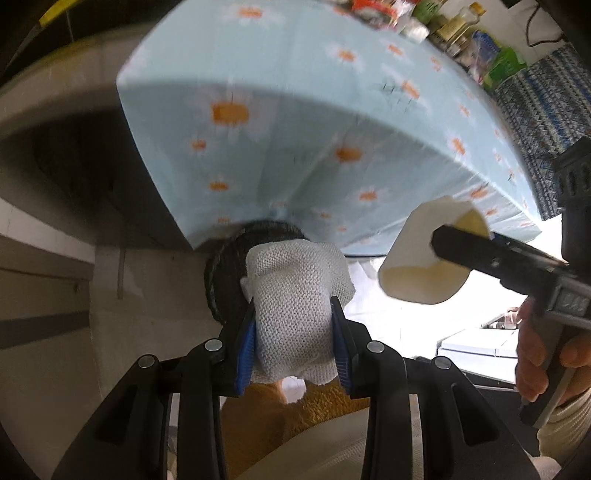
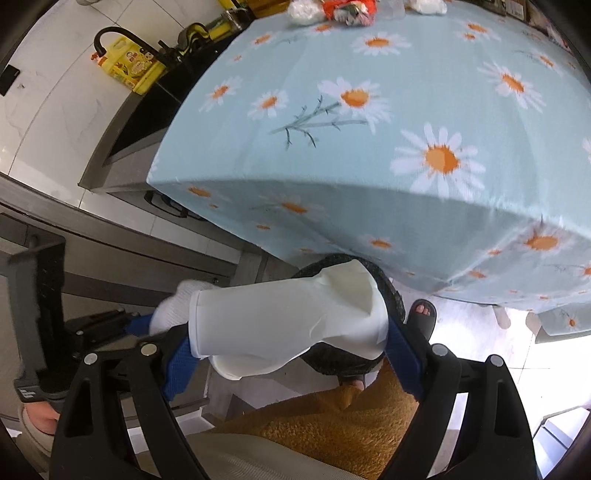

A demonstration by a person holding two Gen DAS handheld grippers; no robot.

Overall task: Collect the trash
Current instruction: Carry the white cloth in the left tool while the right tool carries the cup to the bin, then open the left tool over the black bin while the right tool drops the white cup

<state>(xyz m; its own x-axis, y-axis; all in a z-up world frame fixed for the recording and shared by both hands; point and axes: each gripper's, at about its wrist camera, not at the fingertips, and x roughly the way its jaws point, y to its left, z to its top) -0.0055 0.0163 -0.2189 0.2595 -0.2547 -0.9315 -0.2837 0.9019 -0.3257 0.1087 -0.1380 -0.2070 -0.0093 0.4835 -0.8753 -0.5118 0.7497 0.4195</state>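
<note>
Right wrist view: the biggest thing I've got is the table (image 2: 406, 110) with its blue daisy cloth, filling the top of the picture. Everything else I'll place off that table. At its far edge there's a heap of wrappers (image 2: 343, 9), too small to make out properly. Left of the table sits a yellow jug (image 2: 129, 64) on the white counter.

Just under the table's near edge, down by the floor, there's a black bin (image 2: 384, 291), and both my grippers are over it, below the tabletop. The right gripper (image 2: 291, 343) has its jaws spread wide, and they're clamped on a crushed white cup (image 2: 280, 317) lying sideways across the blue pads, right on top of the bin.

In the left wrist view, the left gripper (image 1: 293, 332) is squeezed nearly closed on a white wad (image 1: 295, 306) with a knit-looking texture, also just below the table edge, over the bin (image 1: 229, 266). A sandalled foot (image 2: 421, 317) pokes out beside the bin.
</note>
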